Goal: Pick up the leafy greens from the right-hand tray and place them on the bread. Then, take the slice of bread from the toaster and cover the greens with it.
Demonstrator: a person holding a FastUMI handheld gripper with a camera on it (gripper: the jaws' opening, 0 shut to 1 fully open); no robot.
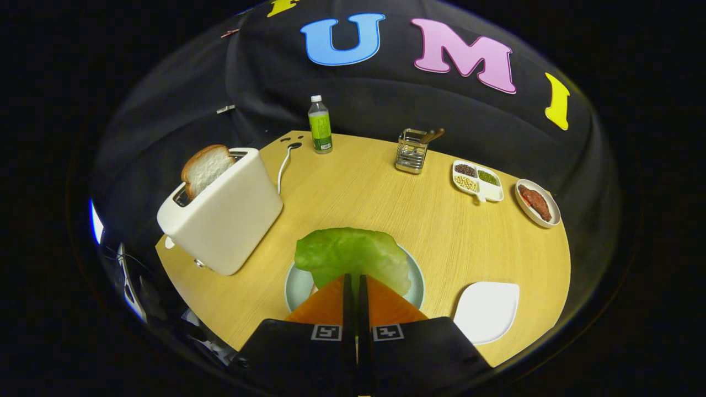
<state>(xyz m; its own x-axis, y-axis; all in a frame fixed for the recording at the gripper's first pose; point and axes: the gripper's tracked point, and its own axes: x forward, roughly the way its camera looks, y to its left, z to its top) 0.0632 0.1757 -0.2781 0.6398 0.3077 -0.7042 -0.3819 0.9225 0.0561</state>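
Observation:
A pale green lettuce leaf [353,255] hangs from my gripper [356,277], whose two fingers are pressed together on the leaf's near edge. The leaf spreads over a light round plate [297,284] directly ahead of the fingers. It covers most of what lies on the plate, leaving a thin tan sliver of bread [314,288] showing by the left finger. To the left stands a white toaster [223,212] with a slice of bread [205,168] sticking up from its slot. The white right-hand tray [488,311] lies bare beside the right finger.
On the round wooden table [386,193], a green bottle [320,131] stands at the back, with a wire cutlery holder [412,150] to its right. Farther right are a divided dish of beans [477,180] and an oval dish of red meat [536,202]. The toaster's white cord [283,165] trails behind it.

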